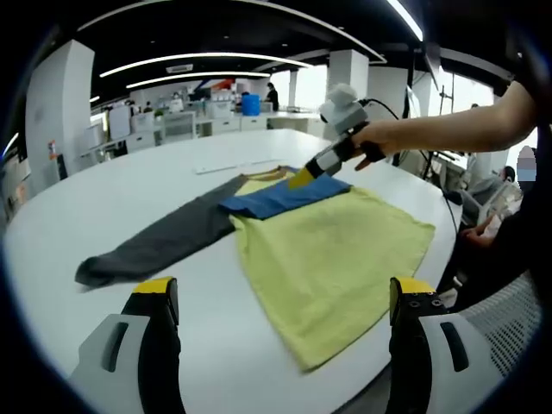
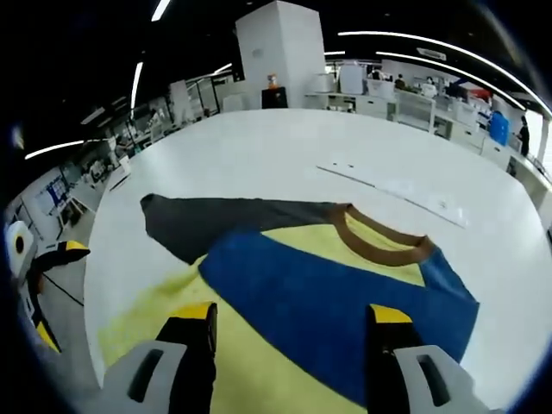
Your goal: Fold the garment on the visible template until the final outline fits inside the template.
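Note:
A shirt with a yellow body [image 1: 336, 259] lies flat on the white table [image 1: 129, 185]. Its grey sleeve [image 1: 164, 241] stretches out to the left, and its blue sleeve [image 1: 276, 198] is folded across the chest below the brown collar [image 1: 272, 175]. My left gripper [image 1: 284, 286] hovers open at the shirt's hem end, off the cloth. A hand holds my right gripper [image 1: 302, 179] with its yellow tips down at the blue sleeve. In the right gripper view, that gripper [image 2: 293, 315] stands open over the blue sleeve [image 2: 328, 293], close to the collar [image 2: 379, 241], with the grey sleeve [image 2: 216, 224] beyond.
A thin pale strip [image 1: 233, 164] lies on the table past the collar, also seen as a strip [image 2: 397, 185] in the right gripper view. A person's arm [image 1: 457, 125] reaches in from the right. A mesh chair [image 1: 509, 319] stands by the table edge. Desks fill the office behind.

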Demonstrator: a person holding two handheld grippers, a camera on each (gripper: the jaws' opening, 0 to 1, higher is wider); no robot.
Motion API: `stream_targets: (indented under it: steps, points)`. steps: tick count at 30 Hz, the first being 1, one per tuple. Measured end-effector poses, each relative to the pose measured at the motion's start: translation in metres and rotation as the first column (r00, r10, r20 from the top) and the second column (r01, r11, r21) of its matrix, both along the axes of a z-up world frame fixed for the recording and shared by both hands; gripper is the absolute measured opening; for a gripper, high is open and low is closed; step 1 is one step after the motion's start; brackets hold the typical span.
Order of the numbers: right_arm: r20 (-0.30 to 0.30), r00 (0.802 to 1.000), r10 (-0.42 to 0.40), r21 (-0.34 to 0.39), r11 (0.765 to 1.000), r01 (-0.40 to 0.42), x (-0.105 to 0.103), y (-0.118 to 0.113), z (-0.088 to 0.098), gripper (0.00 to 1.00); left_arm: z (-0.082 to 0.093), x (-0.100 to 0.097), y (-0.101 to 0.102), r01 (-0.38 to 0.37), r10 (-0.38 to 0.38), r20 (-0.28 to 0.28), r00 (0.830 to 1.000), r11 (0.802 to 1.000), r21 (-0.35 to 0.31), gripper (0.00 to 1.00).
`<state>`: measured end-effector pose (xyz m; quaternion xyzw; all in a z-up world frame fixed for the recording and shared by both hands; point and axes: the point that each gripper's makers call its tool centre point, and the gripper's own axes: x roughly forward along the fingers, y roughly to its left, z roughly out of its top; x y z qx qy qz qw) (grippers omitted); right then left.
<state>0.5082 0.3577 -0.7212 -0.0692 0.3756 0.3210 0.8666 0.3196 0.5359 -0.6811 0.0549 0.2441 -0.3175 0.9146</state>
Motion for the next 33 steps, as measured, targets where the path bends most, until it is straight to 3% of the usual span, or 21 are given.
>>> stream_targets:
  steps: [7,15,24,33]
  points:
    - [-0.003,1.000,-0.008,-0.026,1.000,0.008,-0.006,-0.024,-0.003,0.67,0.000,-0.001,-0.002,0.007,-0.006,-0.003,1.000,1.000,0.000,0.99]
    - [0.001,1.000,-0.004,-0.075,0.997,0.004,-0.014,-0.061,-0.006,0.54,0.001,-0.001,-0.002,0.015,-0.015,-0.006,1.000,1.000,0.007,0.99]
    - [0.001,0.998,-0.058,-0.070,0.996,0.057,-0.022,-0.097,-0.004,0.50,0.000,-0.002,-0.003,0.018,-0.018,-0.011,1.000,1.000,0.007,0.99]
    - [-0.009,0.996,-0.086,-0.117,0.990,0.084,-0.027,-0.123,-0.009,0.36,0.000,-0.003,-0.005,0.023,-0.023,-0.010,1.000,1.000,0.008,0.99]
